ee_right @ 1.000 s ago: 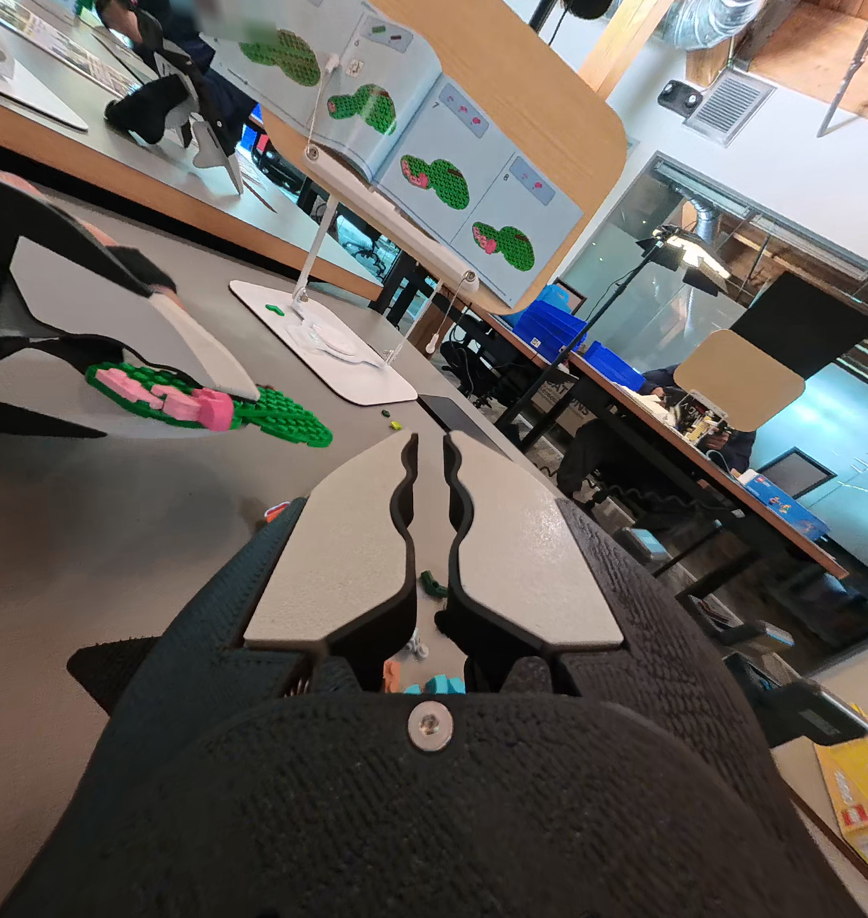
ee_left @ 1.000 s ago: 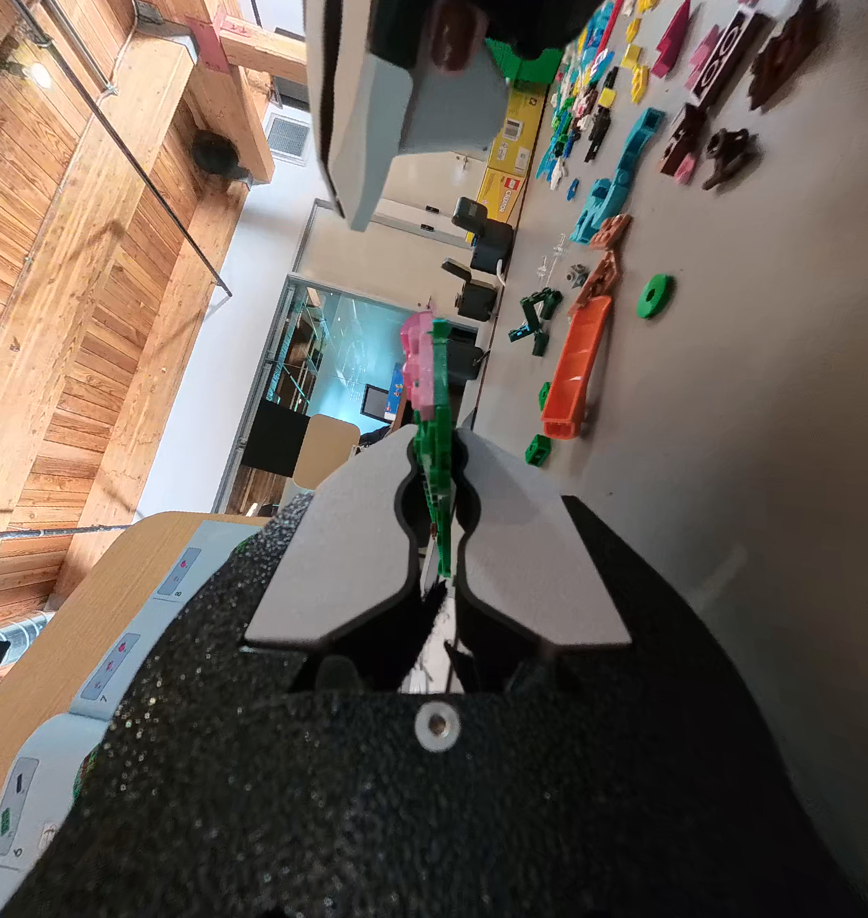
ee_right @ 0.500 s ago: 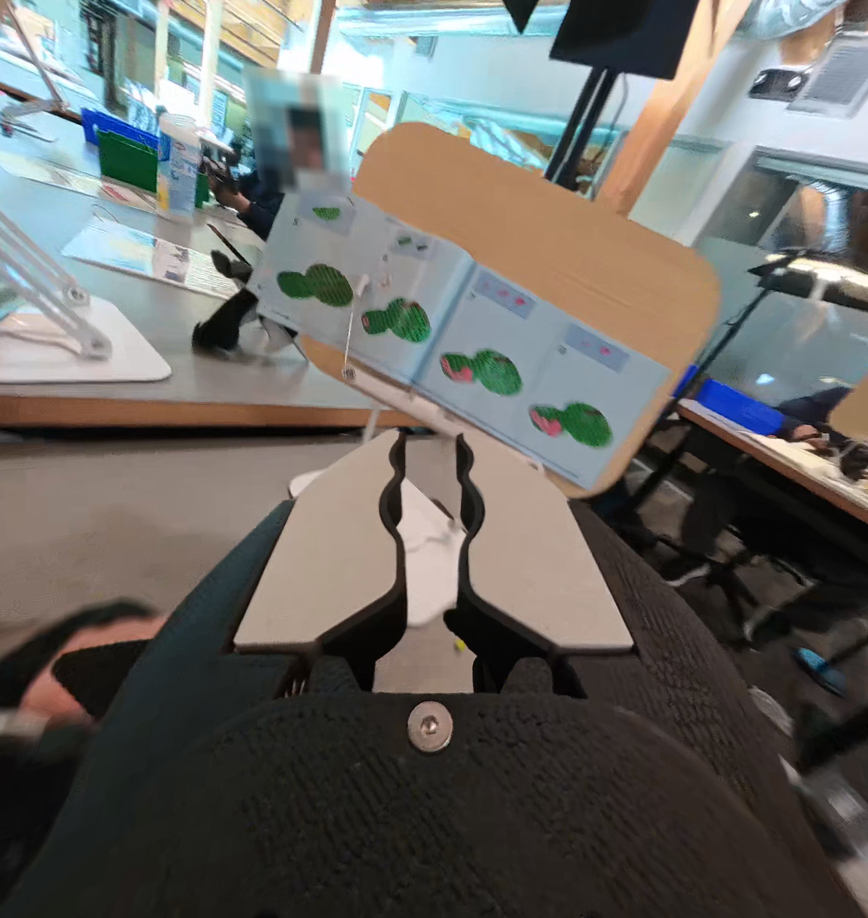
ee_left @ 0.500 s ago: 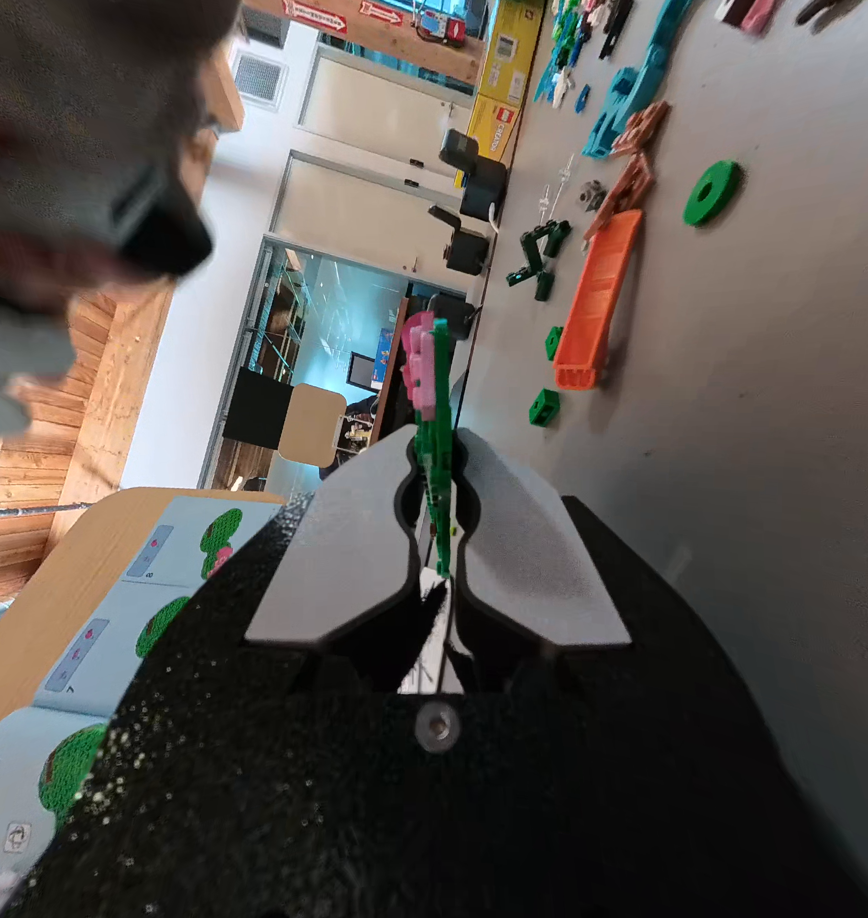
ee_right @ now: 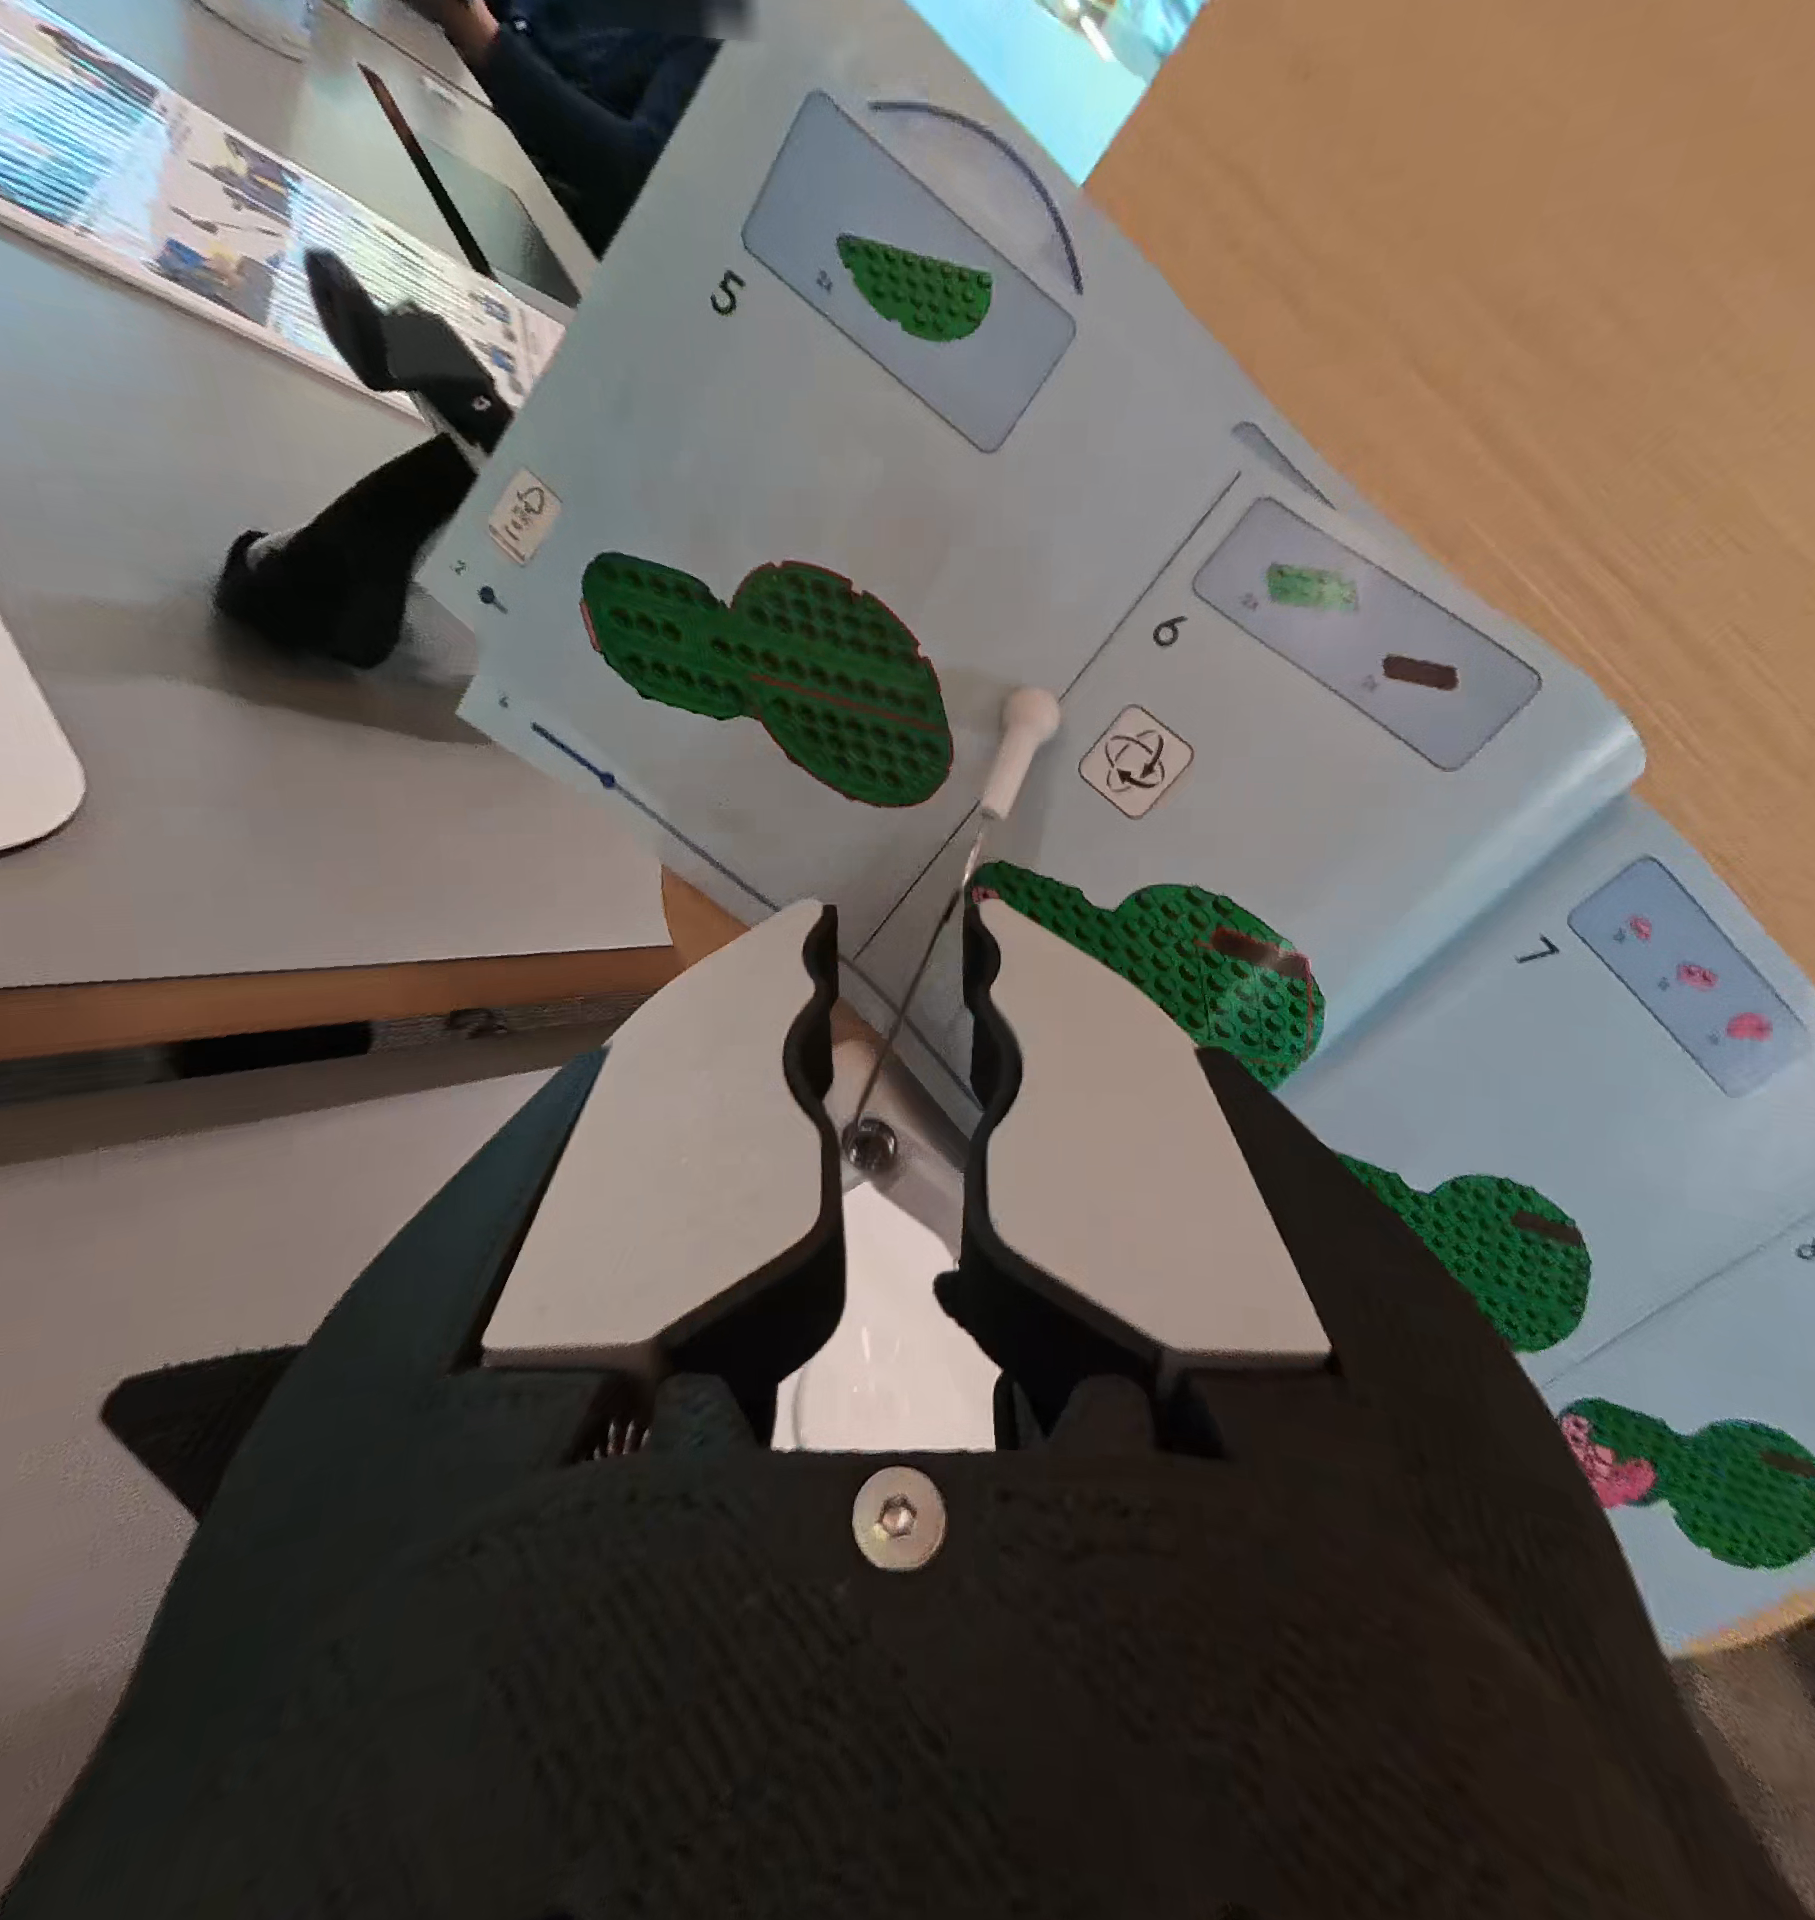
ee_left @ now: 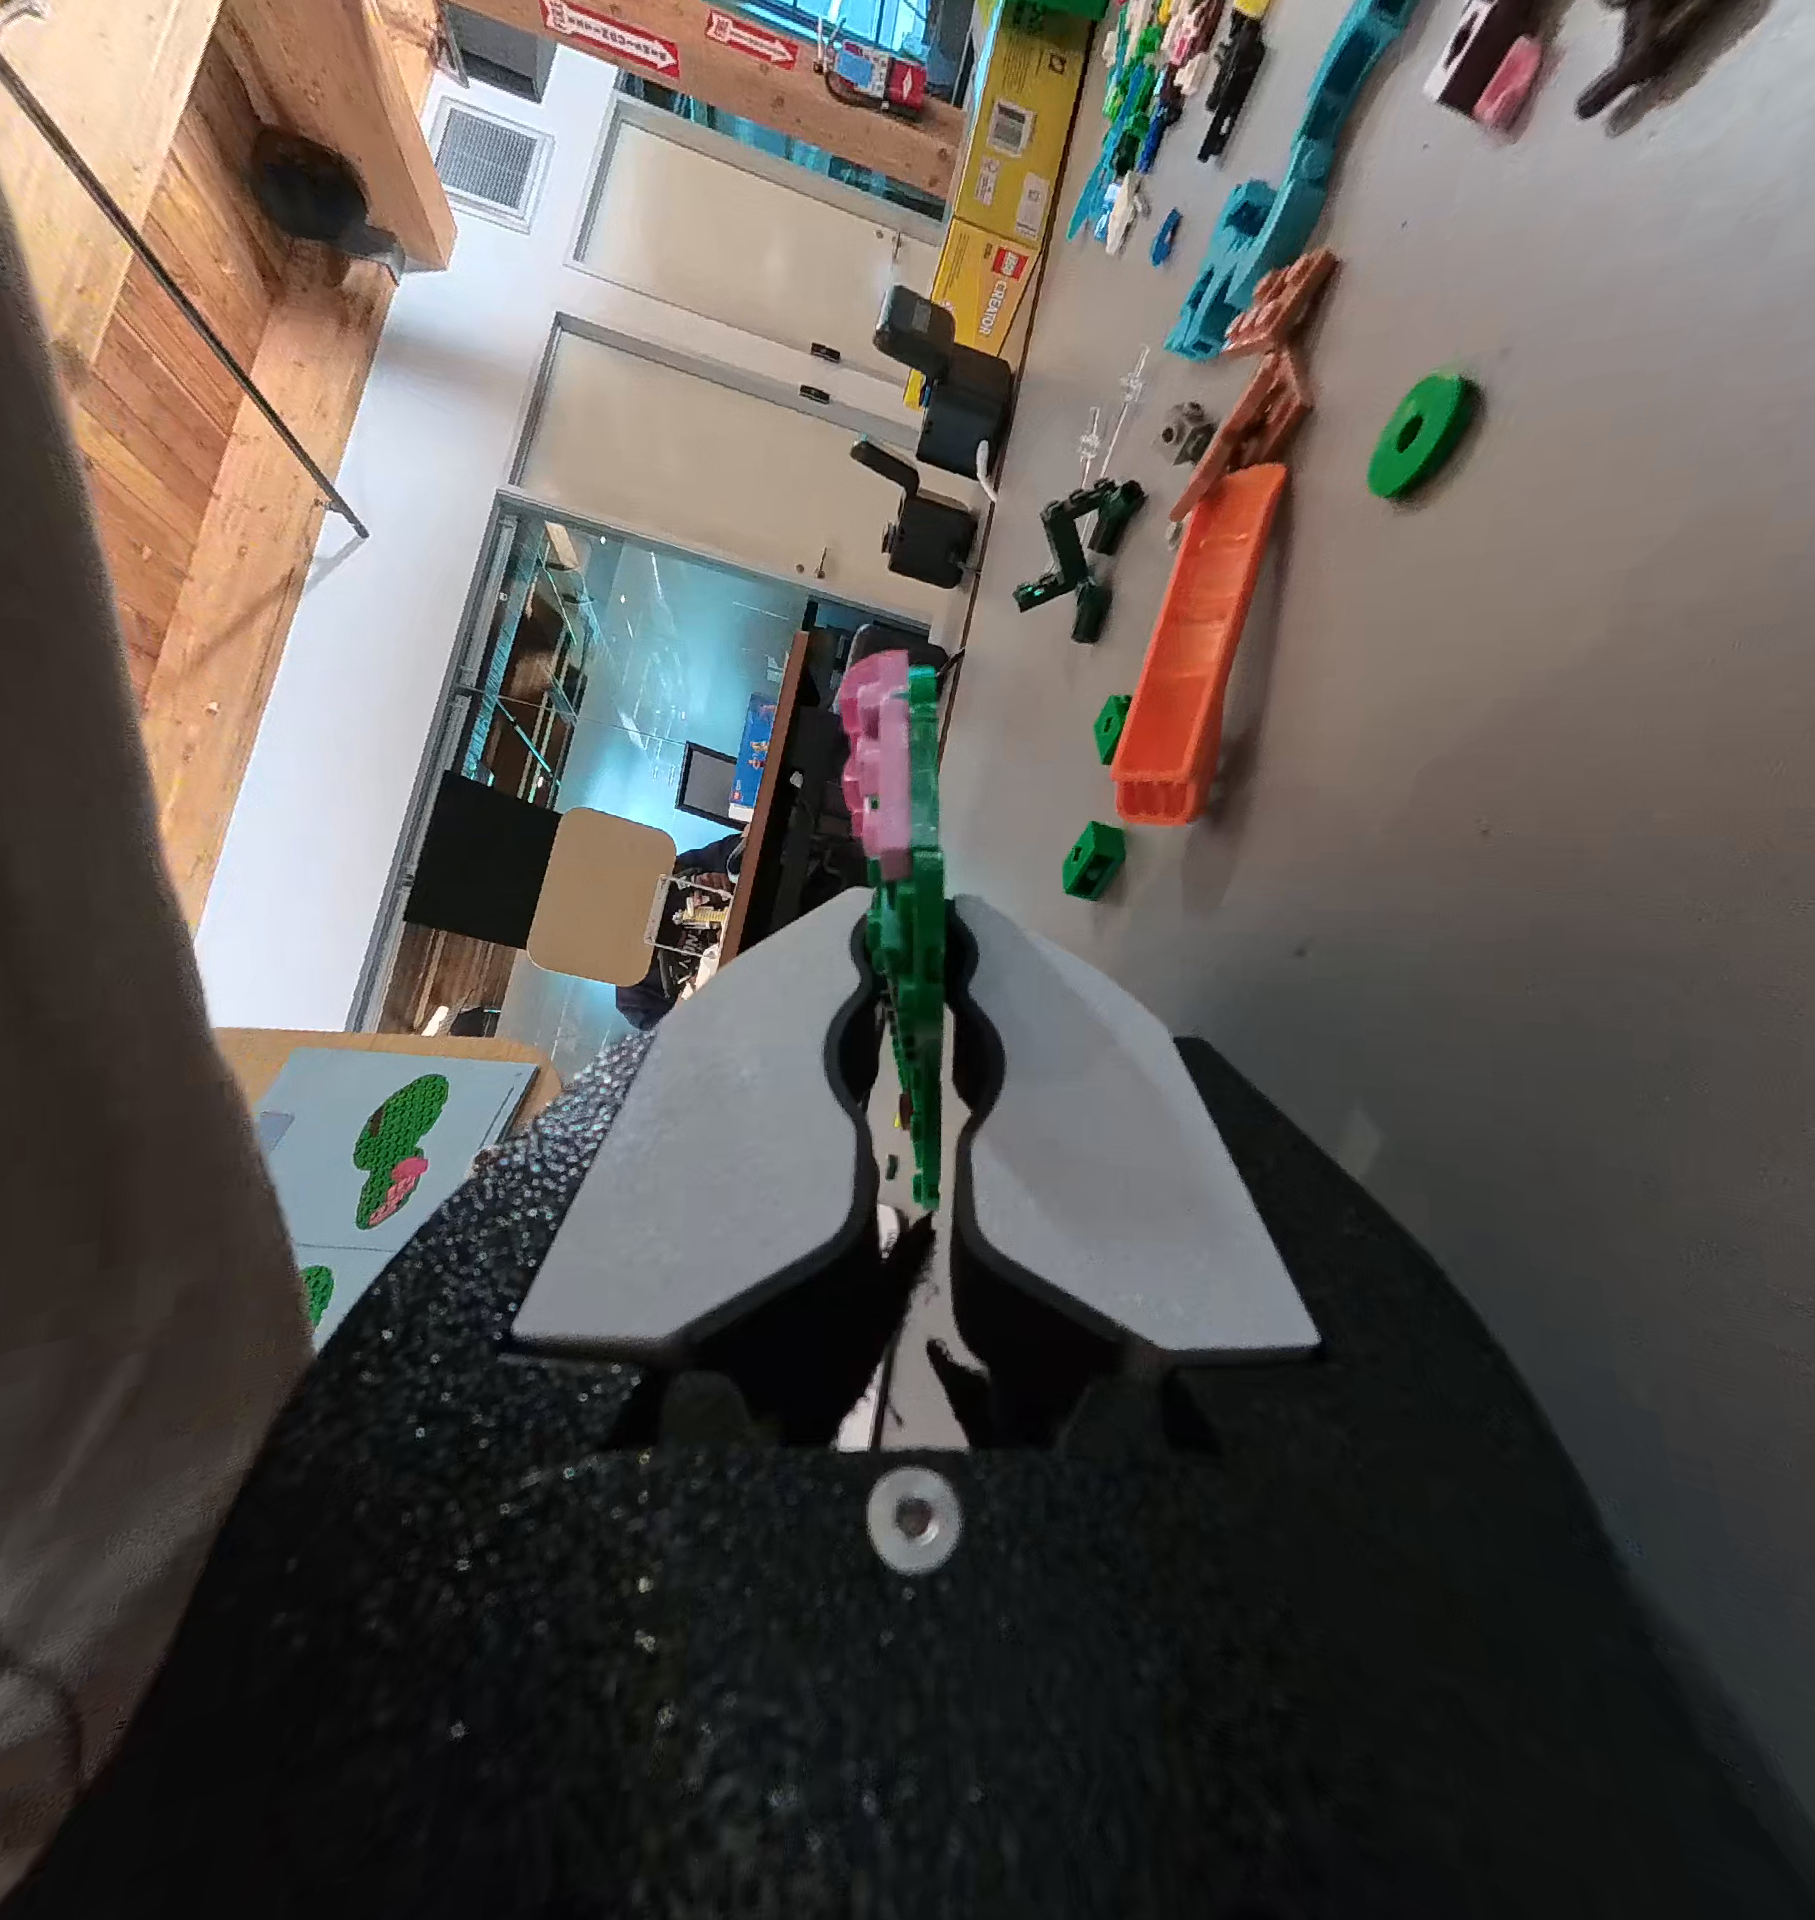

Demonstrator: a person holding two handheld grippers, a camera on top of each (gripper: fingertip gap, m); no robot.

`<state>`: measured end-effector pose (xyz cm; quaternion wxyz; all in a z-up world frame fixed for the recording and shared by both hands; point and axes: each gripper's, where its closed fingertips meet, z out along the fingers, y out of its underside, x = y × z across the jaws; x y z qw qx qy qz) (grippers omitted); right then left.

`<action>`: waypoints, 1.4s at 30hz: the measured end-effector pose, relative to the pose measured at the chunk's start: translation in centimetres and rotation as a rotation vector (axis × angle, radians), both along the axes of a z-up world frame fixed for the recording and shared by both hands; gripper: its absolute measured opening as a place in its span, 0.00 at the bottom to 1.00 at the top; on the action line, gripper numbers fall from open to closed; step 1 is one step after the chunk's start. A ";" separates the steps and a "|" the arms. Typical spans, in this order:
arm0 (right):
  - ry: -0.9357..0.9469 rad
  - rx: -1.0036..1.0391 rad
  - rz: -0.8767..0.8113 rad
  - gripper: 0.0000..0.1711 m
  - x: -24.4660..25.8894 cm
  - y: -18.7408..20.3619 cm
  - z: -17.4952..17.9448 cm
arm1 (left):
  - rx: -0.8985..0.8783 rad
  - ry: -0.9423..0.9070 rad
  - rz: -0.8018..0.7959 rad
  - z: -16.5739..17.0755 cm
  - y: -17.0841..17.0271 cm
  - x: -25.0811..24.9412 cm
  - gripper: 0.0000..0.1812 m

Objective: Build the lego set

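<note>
The green plate assembly sits clamped edge-on in my left gripper; my right gripper, narrowly parted and empty, should confirm the instruction booklet step first.

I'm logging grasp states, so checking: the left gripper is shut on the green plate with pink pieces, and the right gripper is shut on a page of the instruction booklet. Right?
Not quite. The left gripper is shut on the green plate with pink pieces, but the right wrist view shows the right gripper open and empty, merely pointed at the instruction booklet.
</note>
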<state>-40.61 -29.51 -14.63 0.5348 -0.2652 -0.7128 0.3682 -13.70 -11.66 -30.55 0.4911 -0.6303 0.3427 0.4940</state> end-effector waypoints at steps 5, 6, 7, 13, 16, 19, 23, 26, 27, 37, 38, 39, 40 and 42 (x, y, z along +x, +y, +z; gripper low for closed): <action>0.045 0.041 -0.086 0.05 -1.3 0.2 0.1 | -0.004 -0.008 -0.005 -0.1 0.1 0.1 0.05; 0.053 0.057 -0.078 0.02 -1.4 0.1 0.1 | -0.006 -0.008 -0.006 -0.1 0.1 0.1 0.05; 0.056 0.079 -0.068 0.01 -1.4 0.0 0.1 | -0.006 -0.007 -0.007 -0.1 0.1 0.1 0.05; 0.172 0.541 0.071 0.01 -0.9 -2.2 -1.7 | -0.011 -0.022 -0.003 -0.2 0.2 0.0 0.05; 0.236 0.849 0.143 0.00 -0.6 -2.9 -3.3 | -0.013 -0.025 -0.002 -0.3 0.2 0.0 0.05; 0.271 1.052 0.195 0.01 -0.5 -3.1 -4.7 | -0.015 -0.028 -0.001 -0.3 0.2 -0.1 0.05; 0.340 1.120 0.260 0.10 0.3 -3.4 -4.5 | -0.019 -0.030 0.000 -0.4 0.1 -0.1 0.05; 0.429 0.975 0.281 0.15 2.5 -3.1 -2.3 | -0.019 -0.038 0.003 -0.4 0.1 -0.2 0.05; 0.450 0.860 0.276 0.15 3.4 -2.5 -1.1 | -0.018 -0.039 0.003 -0.4 0.1 -0.3 0.05; 0.276 -0.261 -0.221 0.12 3.8 20.9 3.1 | -0.021 -0.044 -0.002 -0.4 0.3 -0.1 0.05; 0.212 -0.340 -0.225 0.10 3.4 22.0 2.1 | -0.022 -0.044 -0.002 -0.4 0.3 -0.1 0.05; 0.154 -0.433 -0.225 0.10 3.0 23.1 1.2 | -0.023 -0.044 -0.002 -0.5 0.3 -0.1 0.05; 0.097 -0.543 -0.215 0.09 2.6 23.9 0.5 | -0.023 -0.043 -0.001 -0.5 0.3 -0.1 0.05; -0.009 -0.802 -0.171 0.06 1.9 25.1 -0.6 | -0.022 -0.045 -0.002 -0.4 0.3 -0.1 0.05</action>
